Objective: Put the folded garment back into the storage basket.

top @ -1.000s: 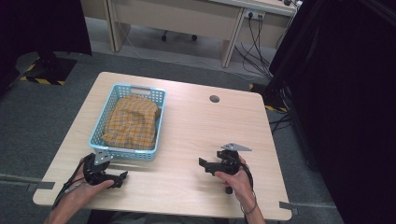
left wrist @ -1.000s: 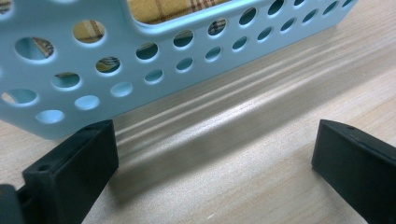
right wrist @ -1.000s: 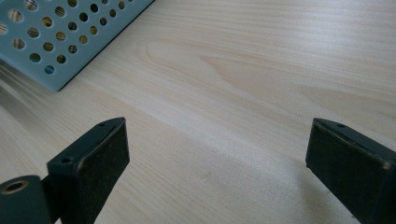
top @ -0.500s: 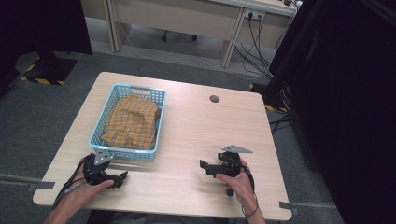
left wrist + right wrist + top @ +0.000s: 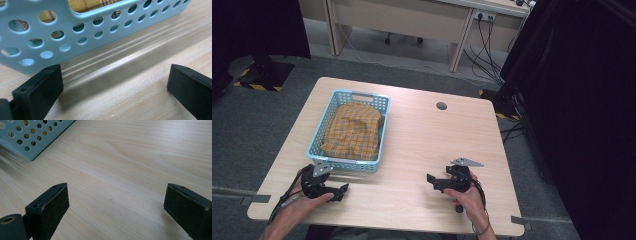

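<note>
basket (image 5: 381, 131) holding plaid cloth (image 5: 353, 131), left claw (image 5: 343, 190) just beside

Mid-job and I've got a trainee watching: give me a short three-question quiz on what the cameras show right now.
1. True or false: the yellow checked cloth lies inside the blue basket.
2. Which gripper is nearer the basket? A) left gripper B) right gripper
3. Fill in: the jaws of both grippers stand ____ over the wooden table.

Key
1. True. The cloth is bunched in the basket.
2. A. The left gripper sits just off the basket's near wall; the right gripper is over bare tabletop.
3. Open. Each gripper view shows a wide gap with nothing between the jaws.
</note>
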Tool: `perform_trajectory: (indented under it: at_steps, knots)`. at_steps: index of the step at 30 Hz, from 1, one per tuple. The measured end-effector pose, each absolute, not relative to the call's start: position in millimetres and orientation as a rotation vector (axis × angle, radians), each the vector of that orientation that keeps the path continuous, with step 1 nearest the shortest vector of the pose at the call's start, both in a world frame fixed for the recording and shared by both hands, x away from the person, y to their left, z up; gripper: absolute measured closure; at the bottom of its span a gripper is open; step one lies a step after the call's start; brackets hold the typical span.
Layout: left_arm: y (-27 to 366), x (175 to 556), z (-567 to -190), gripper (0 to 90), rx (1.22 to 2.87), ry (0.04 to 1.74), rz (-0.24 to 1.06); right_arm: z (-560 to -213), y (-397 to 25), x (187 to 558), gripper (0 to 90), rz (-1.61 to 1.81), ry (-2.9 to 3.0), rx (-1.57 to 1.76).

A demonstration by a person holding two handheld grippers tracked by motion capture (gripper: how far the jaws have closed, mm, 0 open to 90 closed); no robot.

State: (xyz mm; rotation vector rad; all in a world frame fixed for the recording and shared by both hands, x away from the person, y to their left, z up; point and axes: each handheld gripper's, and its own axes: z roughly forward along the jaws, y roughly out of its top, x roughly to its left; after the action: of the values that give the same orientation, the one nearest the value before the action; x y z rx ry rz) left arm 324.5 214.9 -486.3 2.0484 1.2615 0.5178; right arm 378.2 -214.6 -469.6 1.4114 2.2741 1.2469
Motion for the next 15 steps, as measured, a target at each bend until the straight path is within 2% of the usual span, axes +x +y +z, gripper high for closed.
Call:
perform_trajectory:
  at_steps: [15]
  knots:
    - [215.0,324.4,-486.3,0.0,2.049,1.261,0.518,-471.3,-219.3,368.7,6.8,1.233,2.270,1.411]
